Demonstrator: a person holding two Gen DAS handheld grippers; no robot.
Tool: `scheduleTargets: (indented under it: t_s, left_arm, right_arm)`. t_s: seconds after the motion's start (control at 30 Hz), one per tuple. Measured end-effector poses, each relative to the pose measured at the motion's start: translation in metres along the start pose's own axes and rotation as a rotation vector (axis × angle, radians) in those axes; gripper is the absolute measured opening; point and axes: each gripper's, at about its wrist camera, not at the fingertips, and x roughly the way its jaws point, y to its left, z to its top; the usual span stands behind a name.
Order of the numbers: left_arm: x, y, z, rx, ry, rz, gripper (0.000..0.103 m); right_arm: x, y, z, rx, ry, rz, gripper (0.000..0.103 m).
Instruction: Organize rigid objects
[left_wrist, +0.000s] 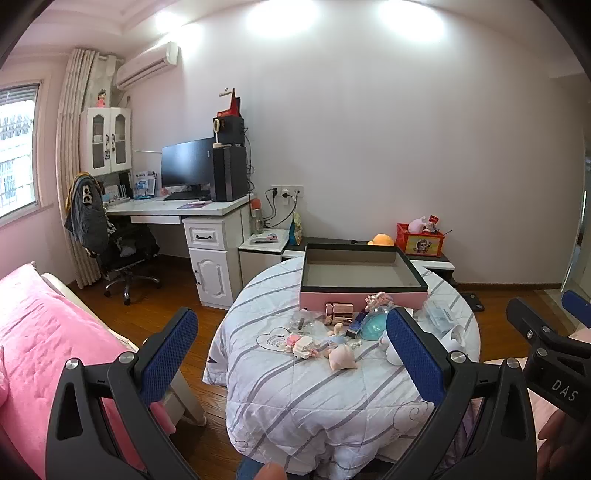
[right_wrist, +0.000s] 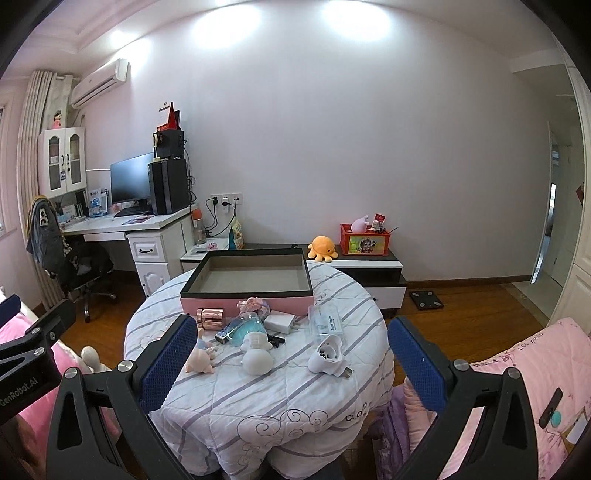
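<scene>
A round table under a striped white quilt (left_wrist: 295, 387) (right_wrist: 258, 398) holds an empty pink box with a black rim (left_wrist: 364, 295) (right_wrist: 207, 301) at its far side. In front of the box lie small items: a rose-gold cylinder (left_wrist: 339, 313) (right_wrist: 210, 317), a teal dome (left_wrist: 373, 325) (right_wrist: 247, 326), a pink doll head (left_wrist: 342, 357) (right_wrist: 199, 360), a white figure (right_wrist: 256, 356), a white plug adapter (right_wrist: 327, 356), a clear card case (right_wrist: 327, 319) and a block toy (left_wrist: 304, 345). My left gripper (left_wrist: 291, 350) and right gripper (right_wrist: 291, 350) are open, empty, short of the table.
A pink bed (left_wrist: 44, 332) is at the left, another pink quilt (right_wrist: 517, 387) at the right. A desk with monitor (left_wrist: 186, 168) and an office chair (left_wrist: 110, 251) stand at the back left. A low cabinet (right_wrist: 369, 266) carries an orange plush and a red box.
</scene>
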Motion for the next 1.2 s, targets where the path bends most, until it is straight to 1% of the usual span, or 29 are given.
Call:
scheduleTargets:
  t_s: [0.3,0.83,1.2]
  left_arm:
    - [0.009,-0.002,-0.004,-0.004,0.028,-0.012,0.103]
    - [0.008,-0.003,-0.007,-0.007,0.030,-0.031,0.103]
    - [0.042,-0.002,-0.019,-0.015,0.095,-0.040,0.103]
  right_arm:
    - [0.004,0.000,-0.002,-0.002,0.014,0.007,0.103]
    - [0.008,0.000,-0.004,-0.004,0.024,0.001,0.103]
    - [0.039,0.006,-0.012,-0.019,0.085,0.005,0.103]
